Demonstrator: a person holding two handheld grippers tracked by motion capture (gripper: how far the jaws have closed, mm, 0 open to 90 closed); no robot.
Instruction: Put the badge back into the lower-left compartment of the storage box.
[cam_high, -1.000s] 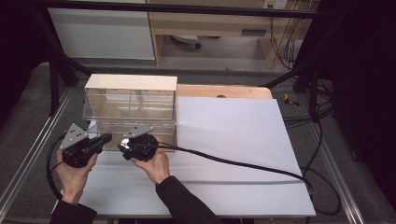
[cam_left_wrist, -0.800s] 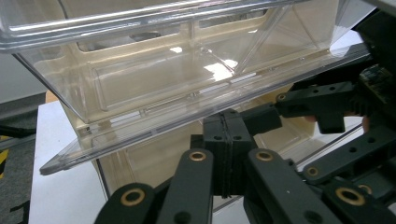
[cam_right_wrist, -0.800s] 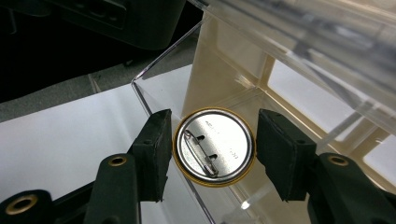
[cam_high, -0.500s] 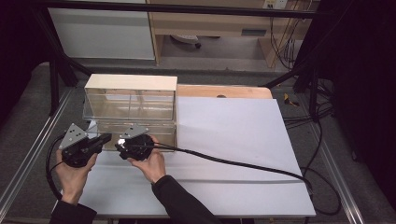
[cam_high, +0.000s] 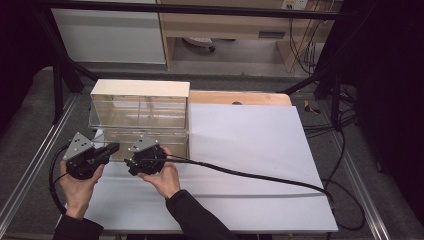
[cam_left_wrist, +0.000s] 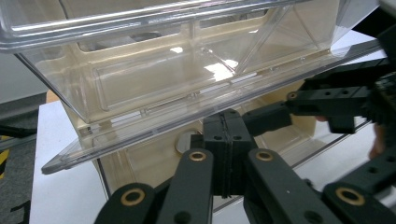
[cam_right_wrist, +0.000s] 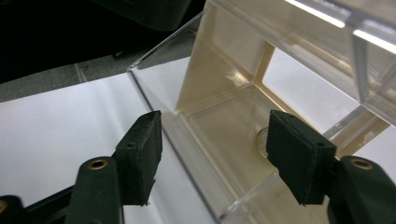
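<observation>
While both hands hold level, right claw (cam_right_wrist: 215, 154) parted astride clear box (cam_right_wrist: 224, 116) wall, left claw (cam_left_wrist: 227, 140) closed.

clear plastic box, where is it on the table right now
In the high view the clear plastic box stands at the left rear of the white sheet, its open lower tray facing the person, right in front of the left tool and right tool.

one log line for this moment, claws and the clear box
left claw: shut, at clear box front flap | right claw: jaws just opened, astride box wall, not pressing | white sheet: under box
</observation>
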